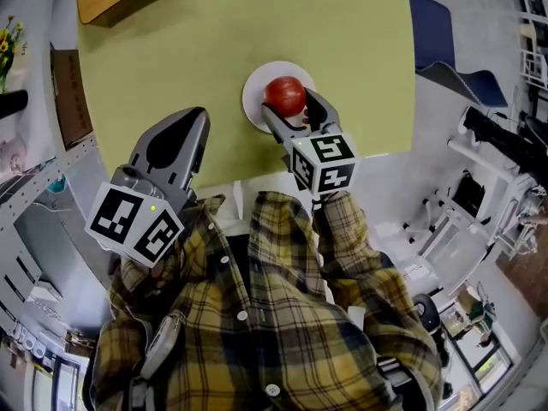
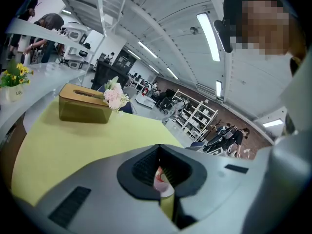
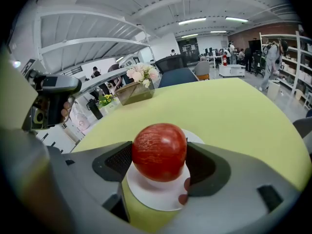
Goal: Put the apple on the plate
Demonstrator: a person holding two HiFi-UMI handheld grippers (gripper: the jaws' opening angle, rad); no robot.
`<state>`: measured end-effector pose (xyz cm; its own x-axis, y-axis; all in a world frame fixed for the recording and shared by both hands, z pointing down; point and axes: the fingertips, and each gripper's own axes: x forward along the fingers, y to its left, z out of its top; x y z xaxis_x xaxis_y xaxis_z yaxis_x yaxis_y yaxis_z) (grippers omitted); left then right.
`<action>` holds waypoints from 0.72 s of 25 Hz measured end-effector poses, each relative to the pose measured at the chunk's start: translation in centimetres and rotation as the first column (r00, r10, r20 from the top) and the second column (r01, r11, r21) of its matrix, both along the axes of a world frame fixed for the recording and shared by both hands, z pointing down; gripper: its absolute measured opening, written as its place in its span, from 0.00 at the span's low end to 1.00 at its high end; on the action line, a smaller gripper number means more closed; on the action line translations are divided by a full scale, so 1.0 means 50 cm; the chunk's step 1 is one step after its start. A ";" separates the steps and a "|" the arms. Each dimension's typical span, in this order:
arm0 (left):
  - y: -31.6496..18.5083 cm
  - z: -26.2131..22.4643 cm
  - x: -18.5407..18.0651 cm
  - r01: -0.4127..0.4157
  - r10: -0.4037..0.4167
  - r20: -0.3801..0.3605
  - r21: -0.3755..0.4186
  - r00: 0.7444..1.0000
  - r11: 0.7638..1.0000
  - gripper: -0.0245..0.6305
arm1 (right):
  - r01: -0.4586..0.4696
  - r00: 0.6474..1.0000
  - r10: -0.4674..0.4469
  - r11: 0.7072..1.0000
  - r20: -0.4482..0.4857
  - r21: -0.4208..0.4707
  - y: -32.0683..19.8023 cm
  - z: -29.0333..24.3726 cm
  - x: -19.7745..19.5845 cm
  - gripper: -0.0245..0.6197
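Your right tool [image 1: 292, 110] has the apple [image 1: 285, 94] pinched between its jaws, one dark pad on each side of the red fruit. The right gripper view shows it plainly: the apple [image 3: 160, 151] fills the gap of the right tool [image 3: 160, 165], gripped at its widest part. It sits directly over the white plate [image 3: 155, 195], centred on it. Whether the fruit's underside touches the plate I cannot tell. From your head view, the plate [image 1: 254, 86] lies near the front edge of the yellow-green table [image 1: 171, 50], and your plaid sleeve [image 1: 342, 221] reaches out behind the tool.

Your left tool [image 1: 182, 125] is at the table's near-left edge, well apart from the plate, jaws pressed together on nothing. In its own view, the left tool [image 2: 161, 174] shows only a thin slit between its pads, with a sliver of plate and apple beyond it.

At the far side, a wooden box [image 2: 83, 108] stands with pink flowers [image 2: 116, 95] beside it.
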<state>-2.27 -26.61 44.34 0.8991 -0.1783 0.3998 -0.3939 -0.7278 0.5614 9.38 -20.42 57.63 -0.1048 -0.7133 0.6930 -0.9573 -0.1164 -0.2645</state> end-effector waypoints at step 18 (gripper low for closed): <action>0.001 0.002 -0.011 0.004 -0.004 -0.005 -0.003 1.000 1.000 0.05 | 0.047 0.999 -0.047 0.999 -0.019 -0.027 -0.007 0.007 -0.021 0.56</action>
